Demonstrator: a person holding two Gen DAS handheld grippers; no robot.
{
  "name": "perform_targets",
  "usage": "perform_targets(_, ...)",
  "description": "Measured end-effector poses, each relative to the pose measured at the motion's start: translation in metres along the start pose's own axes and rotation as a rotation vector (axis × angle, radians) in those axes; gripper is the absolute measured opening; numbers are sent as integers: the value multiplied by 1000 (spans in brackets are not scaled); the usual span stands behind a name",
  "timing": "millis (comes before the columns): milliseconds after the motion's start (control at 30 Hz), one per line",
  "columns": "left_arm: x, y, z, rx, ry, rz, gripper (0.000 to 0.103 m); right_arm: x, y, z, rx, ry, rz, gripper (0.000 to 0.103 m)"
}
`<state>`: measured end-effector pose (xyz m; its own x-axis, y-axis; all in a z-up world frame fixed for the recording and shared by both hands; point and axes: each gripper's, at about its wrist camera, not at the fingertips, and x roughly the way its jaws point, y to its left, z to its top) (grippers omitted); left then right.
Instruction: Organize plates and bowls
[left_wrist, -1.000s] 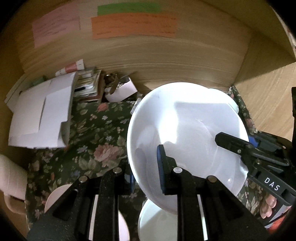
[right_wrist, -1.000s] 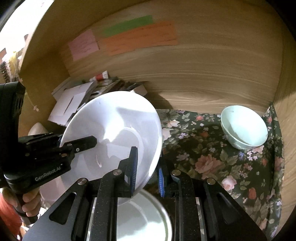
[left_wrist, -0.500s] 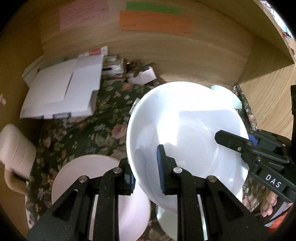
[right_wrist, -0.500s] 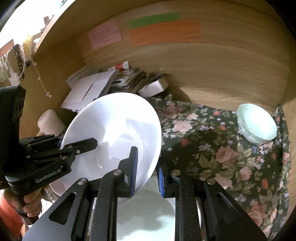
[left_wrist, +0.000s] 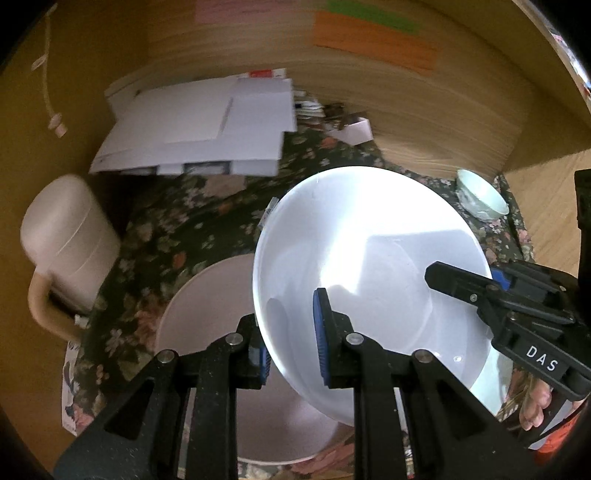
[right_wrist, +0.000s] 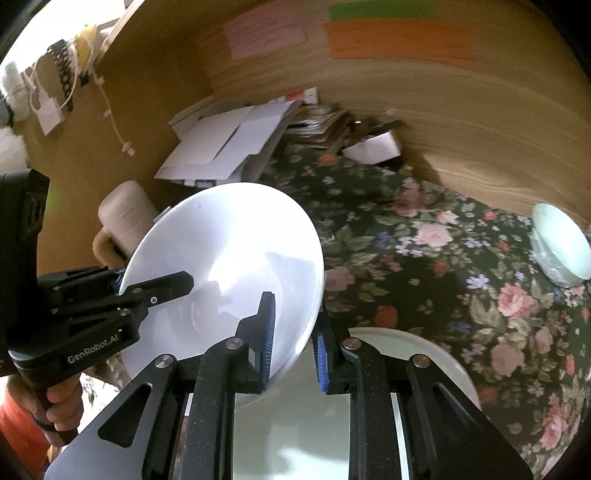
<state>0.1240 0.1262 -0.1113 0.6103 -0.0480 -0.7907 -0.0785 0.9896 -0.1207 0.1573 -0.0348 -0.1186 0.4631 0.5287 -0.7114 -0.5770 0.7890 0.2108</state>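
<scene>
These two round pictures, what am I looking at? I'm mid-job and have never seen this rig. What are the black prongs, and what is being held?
There is no robot here. A person holds a handheld gripper in each hand, and each gripper carries a wide-angle camera that looks out along its own two black fingers.

One picture is from the left gripper, the other from the right gripper. Each also shows the other gripper at the side of the frame.

Both are shut on the rim of the same large white plate, one on each side, and carry it tilted above the surface.

Under it lies a dark floral cloth with a pinkish plate, a pale plate and a small light-green bowl at the far right. At the back are a stack of white papers and a cream mug.
</scene>
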Motion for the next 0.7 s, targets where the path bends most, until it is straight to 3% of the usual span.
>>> perform_targets(700,-3,60,-40,-114,29,57,20,50,49,-12,-77,109,63,17)
